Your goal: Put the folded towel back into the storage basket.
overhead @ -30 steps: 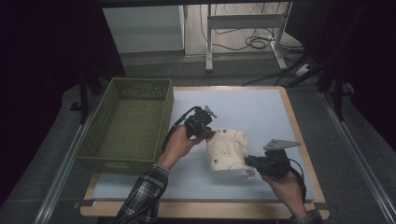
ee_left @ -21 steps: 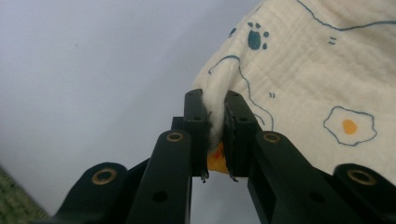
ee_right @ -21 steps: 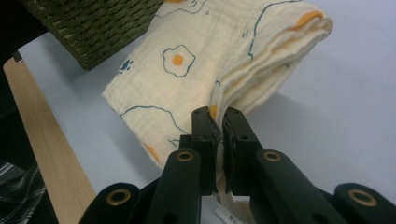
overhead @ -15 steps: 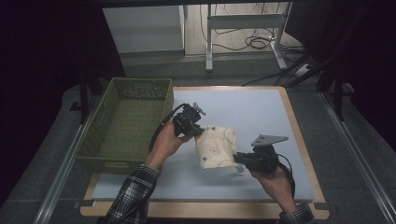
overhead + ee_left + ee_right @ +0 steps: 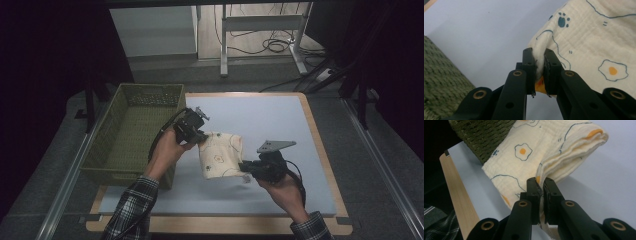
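Observation:
A folded cream cloth (image 5: 221,155) printed with fried eggs and paw marks hangs in the air between both grippers, above the pale blue mat (image 5: 270,120). My left gripper (image 5: 200,139) is shut on the cloth's upper left corner; in the left gripper view (image 5: 539,63) its jaws pinch a bunched fold of the cloth (image 5: 596,42). At the cloth's lower right corner my right gripper (image 5: 246,170) is shut as well. The right gripper view (image 5: 540,186) has the folded layers of the cloth (image 5: 524,160) clamped between its jaws.
A green woven basket (image 5: 131,135) stands at the mat's left edge, close beside my left hand; its weave is also in both gripper views (image 5: 441,82) (image 5: 486,135). The wooden table border (image 5: 325,150) frames the mat. Bare mat lies to the far right.
Both hands have carried the cloth leftward toward the basket and a little upward, still holding it at opposite corners.

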Motion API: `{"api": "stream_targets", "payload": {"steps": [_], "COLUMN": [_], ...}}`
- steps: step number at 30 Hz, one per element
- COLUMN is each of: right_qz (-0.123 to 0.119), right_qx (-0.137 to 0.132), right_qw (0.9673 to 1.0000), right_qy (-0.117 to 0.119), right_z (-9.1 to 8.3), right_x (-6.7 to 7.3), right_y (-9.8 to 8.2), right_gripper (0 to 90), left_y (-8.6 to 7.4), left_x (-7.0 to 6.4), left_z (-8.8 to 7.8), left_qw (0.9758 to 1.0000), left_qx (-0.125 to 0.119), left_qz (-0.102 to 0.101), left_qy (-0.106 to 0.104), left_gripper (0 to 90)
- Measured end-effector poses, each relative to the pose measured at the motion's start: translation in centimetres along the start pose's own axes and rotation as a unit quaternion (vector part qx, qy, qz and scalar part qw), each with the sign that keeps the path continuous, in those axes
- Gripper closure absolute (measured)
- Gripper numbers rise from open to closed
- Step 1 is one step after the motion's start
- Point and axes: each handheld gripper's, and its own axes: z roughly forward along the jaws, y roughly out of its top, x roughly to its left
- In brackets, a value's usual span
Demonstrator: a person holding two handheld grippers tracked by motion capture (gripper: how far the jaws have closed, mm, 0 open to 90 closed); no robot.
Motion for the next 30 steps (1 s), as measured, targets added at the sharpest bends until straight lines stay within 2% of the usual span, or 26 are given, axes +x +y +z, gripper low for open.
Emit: {"api": "stream_targets", "payload": {"steps": [10, 18, 21, 24, 30], "right_qz": [-0.001, -0.014, -0.021, -0.022, -0.029], "right_qx": [0.0, -0.004, -0.008, -0.009, -0.01], "right_qw": [0.9999, 0.9998, 0.9996, 0.9995, 0.9991], "right_qy": [0.01, 0.014, 0.018, 0.021, 0.027], "right_z": [0.5, 0.3, 0.1, 0.1, 0.6], "right_x": [0.5, 1.4, 1.9, 2.0, 2.7], "right_y": [1.2, 3.1, 4.2, 4.6, 6.1], "right_gripper": [84.3, 84.3, 84.3, 84.3, 84.3], "left_y": [-0.4, -0.2, -0.3, -0.4, -0.9], "left_x": [0.7, 1.5, 1.8, 2.1, 2.8], "left_z": [-1.2, -3.3, -4.3, -5.0, -6.2], "left_qw": [1.0, 0.9999, 0.9998, 0.9996, 0.9994], "left_qx": [0.005, 0.0, -0.004, -0.009, -0.005], "left_qz": [0.001, 0.003, 0.0, -0.006, -0.011], "left_qy": [0.006, 0.017, 0.022, 0.025, 0.032], "left_gripper": [81.5, 81.4, 81.4, 81.4, 81.2]}}
